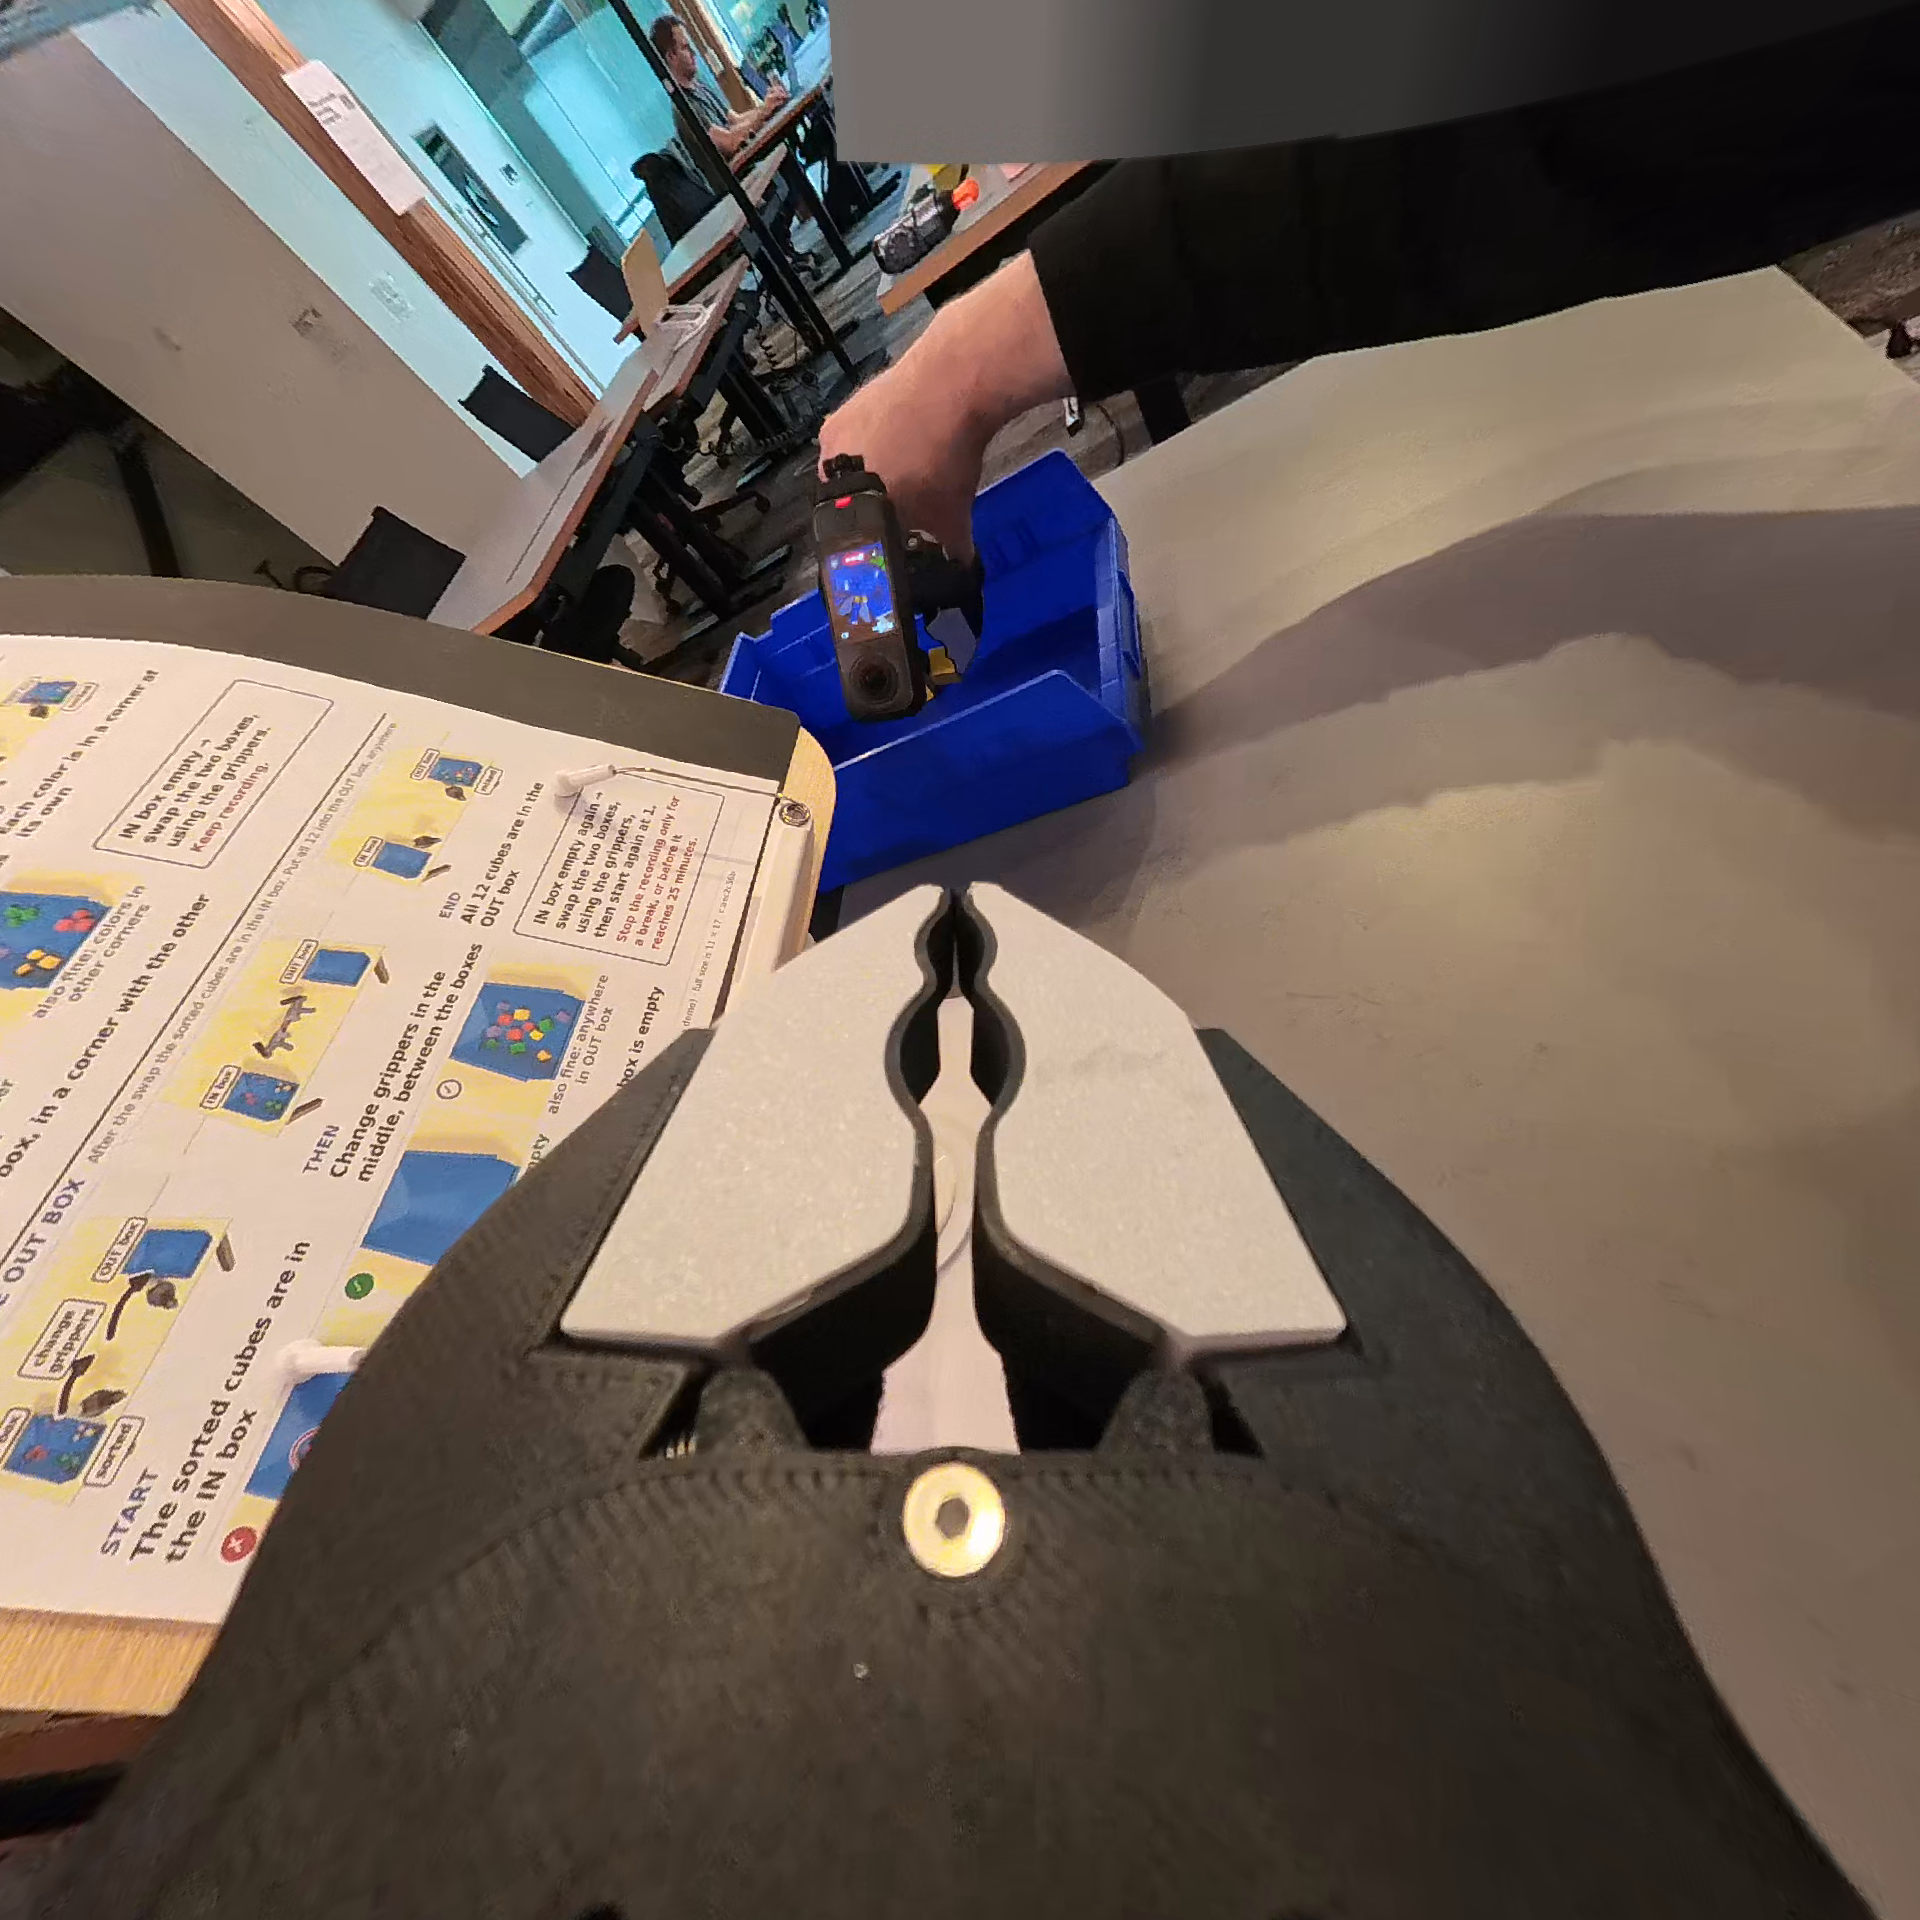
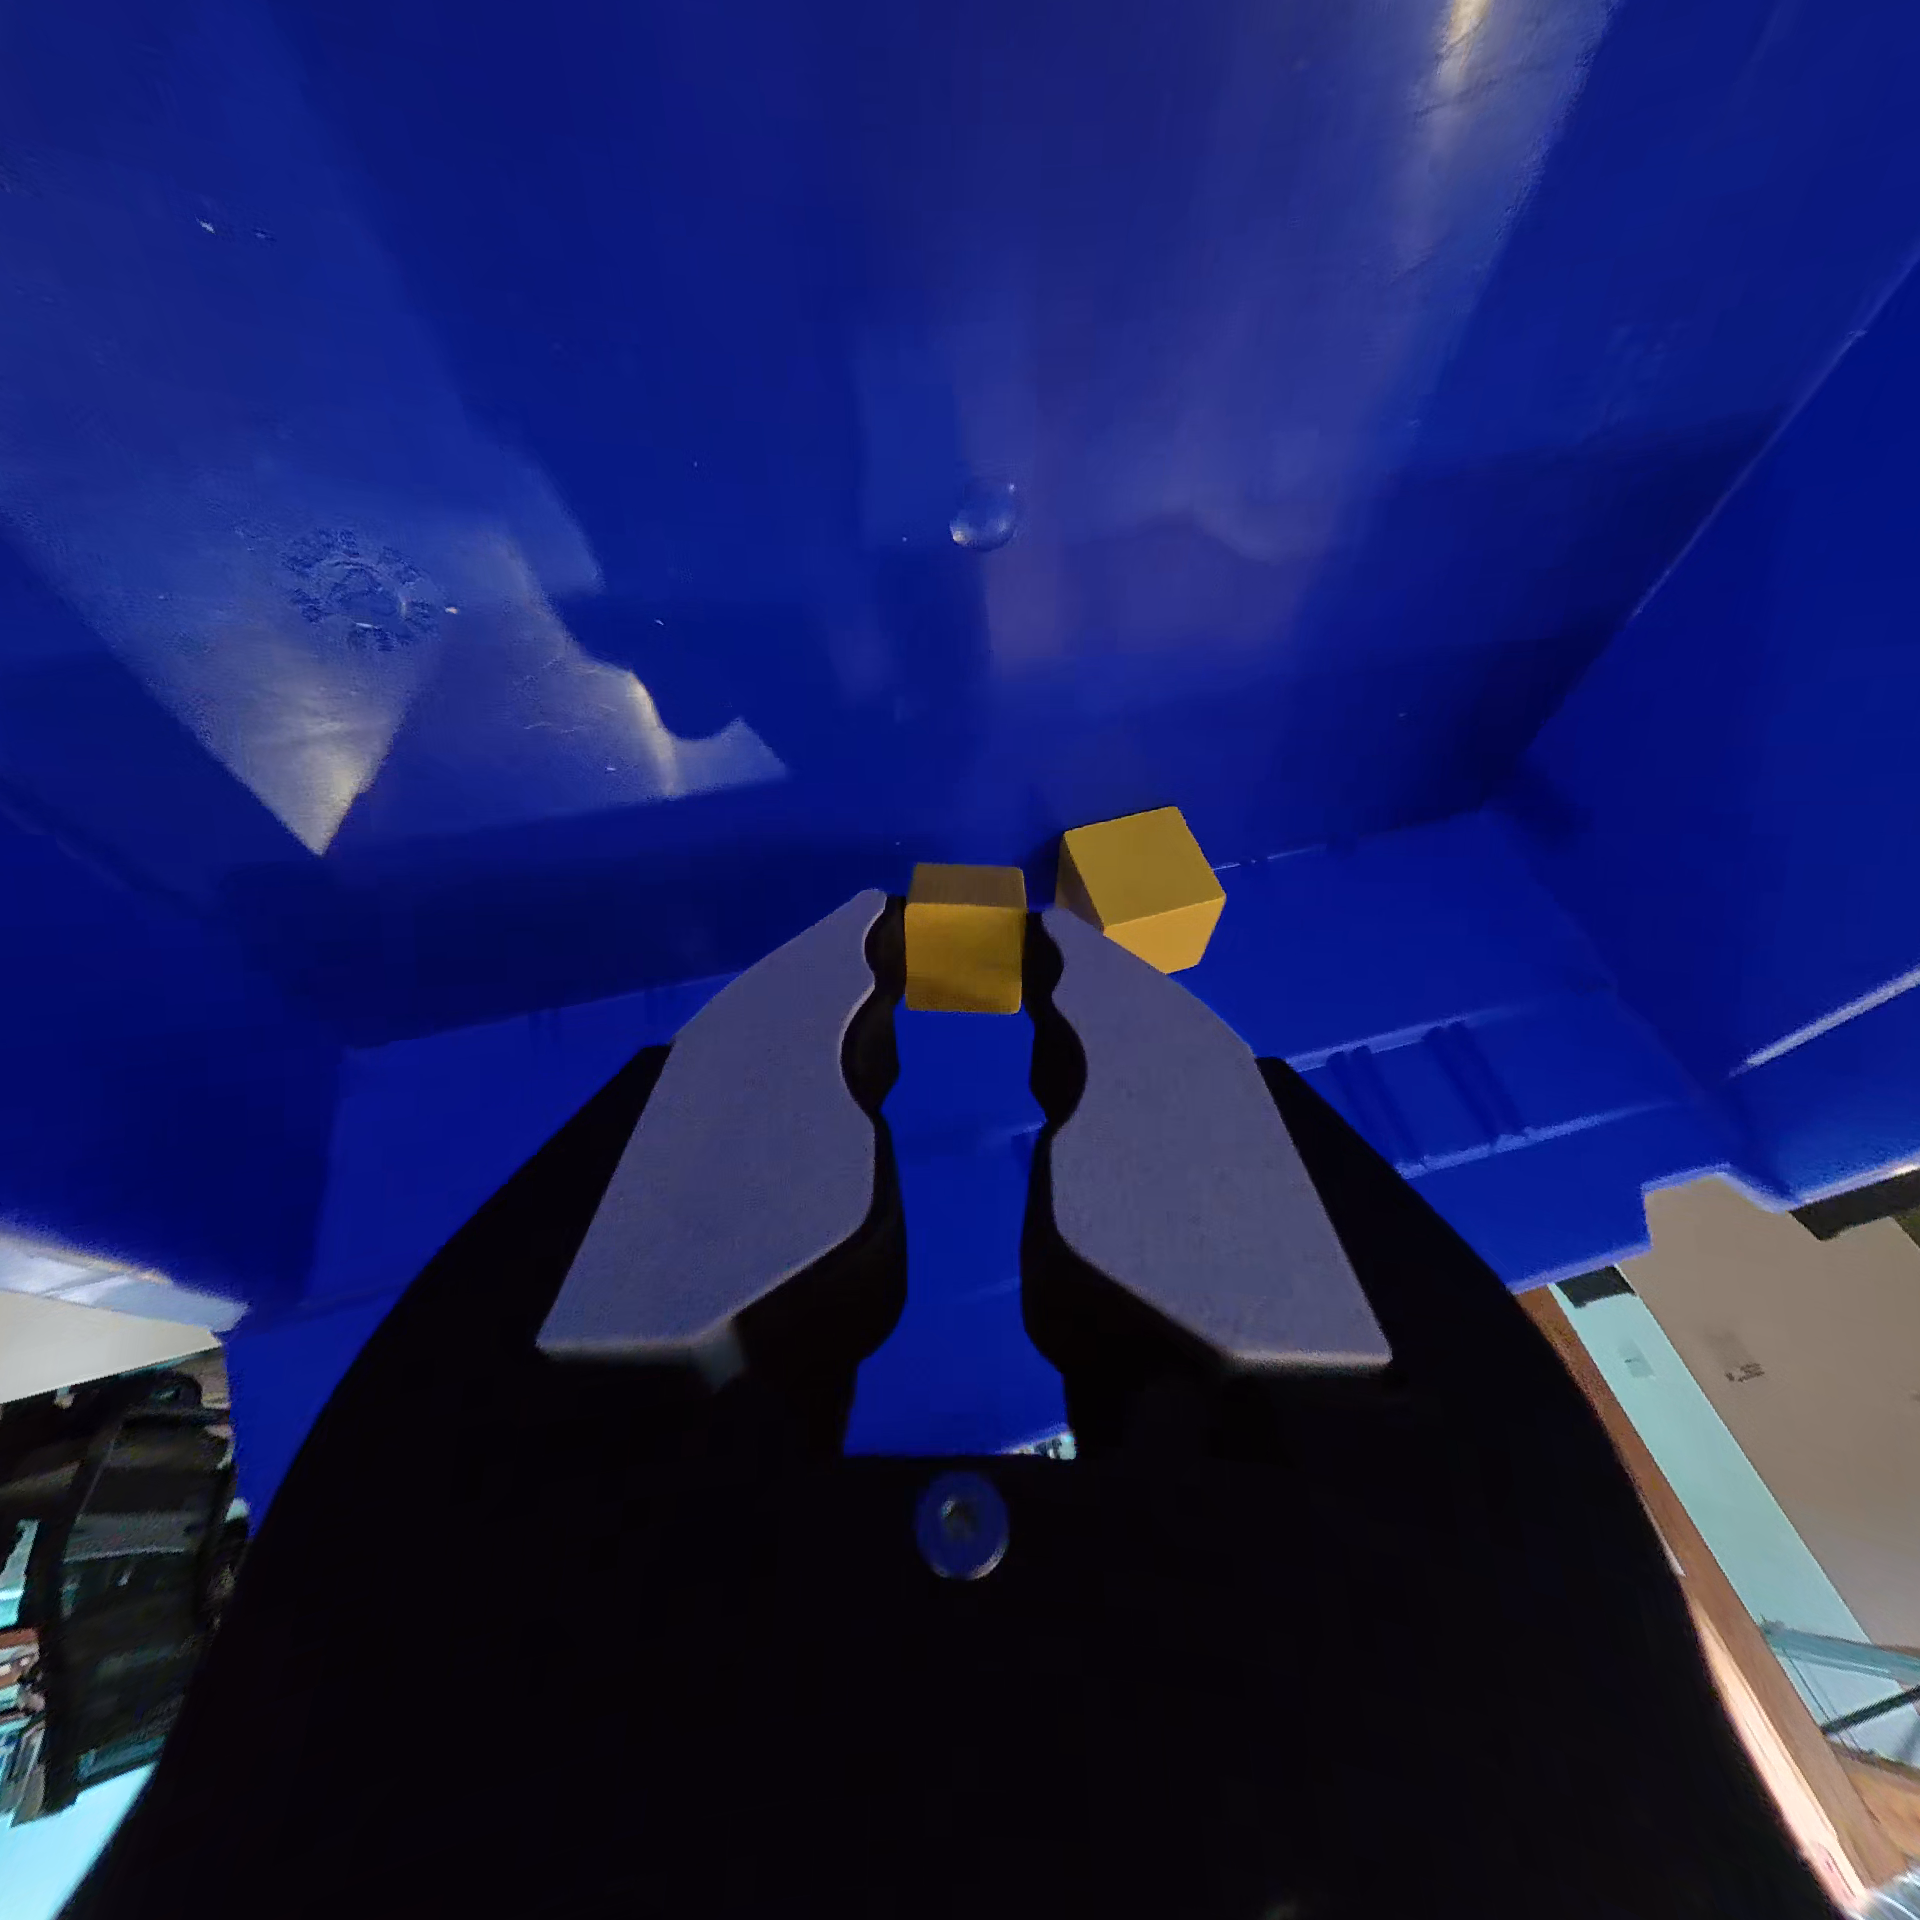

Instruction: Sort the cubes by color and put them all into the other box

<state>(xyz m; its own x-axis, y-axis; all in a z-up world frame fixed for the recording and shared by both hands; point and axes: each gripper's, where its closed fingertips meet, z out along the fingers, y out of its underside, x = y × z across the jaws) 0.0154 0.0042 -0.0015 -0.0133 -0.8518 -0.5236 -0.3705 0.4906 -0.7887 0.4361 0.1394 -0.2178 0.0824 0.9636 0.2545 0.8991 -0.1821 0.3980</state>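
With my right gripper [image 2: 964, 940] clenched on a yellow cube [image 2: 962, 951] low inside the blue box [image 2: 623, 416] and my left gripper [image 1: 961, 906] closed on nothing, I risk knocking the second yellow cube [image 2: 1138, 888] just right of it.

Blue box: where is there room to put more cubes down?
The glossy blue plastic box has a wide bare floor ahead and to the left. It is crowded only at the near wall, where the right hand-held gripper pinches one small yellow cube beside a second, tilted yellow cube.
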